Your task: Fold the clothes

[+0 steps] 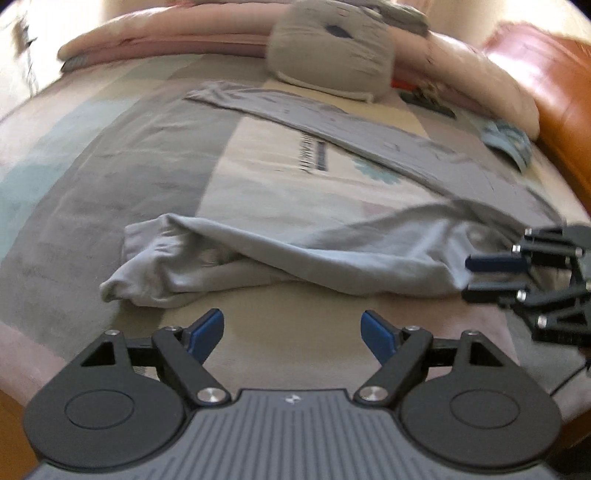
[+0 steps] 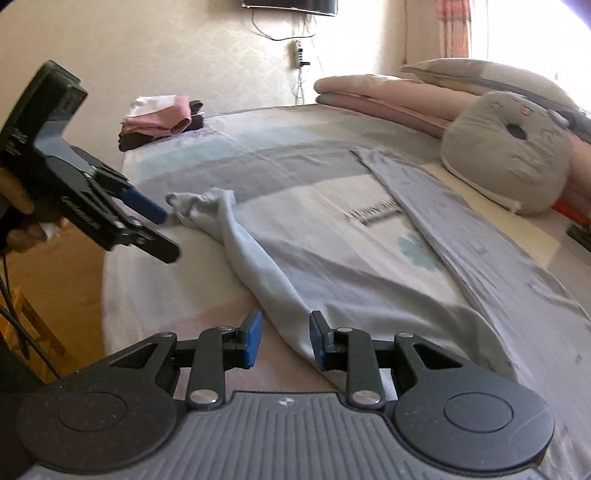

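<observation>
- The grey trousers (image 2: 332,295) are lying across the bed (image 2: 258,147), filling mid-frame.
- The right gripper (image 2: 284,341) is spreading released fingers around a bunched leg at lower centre.
- The left gripper (image 1: 293,332) is hovering agape just short of the crumpled cuff (image 1: 147,269).

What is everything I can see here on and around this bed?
Trousers: one, pale grey-blue, spread on the bed, one leg bunched near the edge.
Bedsheet: one, pastel patchwork, covering the bed.
Cushion: one, grey, round, by the far side.
Quilts: folded stack, pink, behind the cushion.
Folded clothes: small pile, pink, white and dark, far corner.
Screen: one, dark, on the wall.
Hand: one, holding the left tool.
Left gripper: jaws open, short of the trousers.
Right gripper: jaws open around the trousers' edge.
</observation>
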Demonstrator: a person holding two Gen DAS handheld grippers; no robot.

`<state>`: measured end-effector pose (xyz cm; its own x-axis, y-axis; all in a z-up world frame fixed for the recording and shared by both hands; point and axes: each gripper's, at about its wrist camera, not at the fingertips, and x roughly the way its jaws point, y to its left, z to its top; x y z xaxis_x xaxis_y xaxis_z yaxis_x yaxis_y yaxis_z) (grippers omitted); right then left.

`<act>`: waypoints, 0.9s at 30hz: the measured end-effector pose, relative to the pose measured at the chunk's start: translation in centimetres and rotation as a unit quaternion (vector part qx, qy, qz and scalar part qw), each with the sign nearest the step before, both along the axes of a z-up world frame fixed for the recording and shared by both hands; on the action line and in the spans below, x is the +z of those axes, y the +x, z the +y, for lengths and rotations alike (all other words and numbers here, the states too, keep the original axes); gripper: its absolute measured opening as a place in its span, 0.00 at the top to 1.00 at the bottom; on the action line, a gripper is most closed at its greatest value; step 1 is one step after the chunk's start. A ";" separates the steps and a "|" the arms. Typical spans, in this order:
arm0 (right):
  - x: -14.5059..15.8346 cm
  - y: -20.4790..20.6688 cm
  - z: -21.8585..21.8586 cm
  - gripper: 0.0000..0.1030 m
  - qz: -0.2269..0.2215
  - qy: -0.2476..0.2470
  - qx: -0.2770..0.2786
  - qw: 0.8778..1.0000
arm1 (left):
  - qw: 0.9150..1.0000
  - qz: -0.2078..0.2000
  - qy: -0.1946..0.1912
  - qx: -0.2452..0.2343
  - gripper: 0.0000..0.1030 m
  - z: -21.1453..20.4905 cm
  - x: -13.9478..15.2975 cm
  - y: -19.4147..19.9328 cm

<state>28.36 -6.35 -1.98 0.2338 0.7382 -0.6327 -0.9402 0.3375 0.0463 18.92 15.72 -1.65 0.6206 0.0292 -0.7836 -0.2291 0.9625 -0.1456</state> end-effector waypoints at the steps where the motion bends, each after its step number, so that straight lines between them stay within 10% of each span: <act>1: 0.1 -0.1 0.8 0.69 0.003 0.001 0.003 1.000 | 1.000 -0.005 -0.014 0.007 0.21 0.9 -0.2 -0.1; 10: 0.5 1.2 10.6 0.66 0.051 -0.008 0.043 0.998 | 0.996 -0.005 -0.079 0.042 0.16 7.4 -1.7 -1.9; 16: -0.1 4.4 18.1 0.61 0.137 -0.021 0.057 0.989 | 0.999 0.027 -0.032 0.002 0.14 9.6 -2.4 -2.6; 27: -4.9 10.6 26.0 0.56 0.357 -0.075 0.086 0.927 | 0.999 0.031 -0.026 -0.035 0.13 13.4 -4.3 -3.4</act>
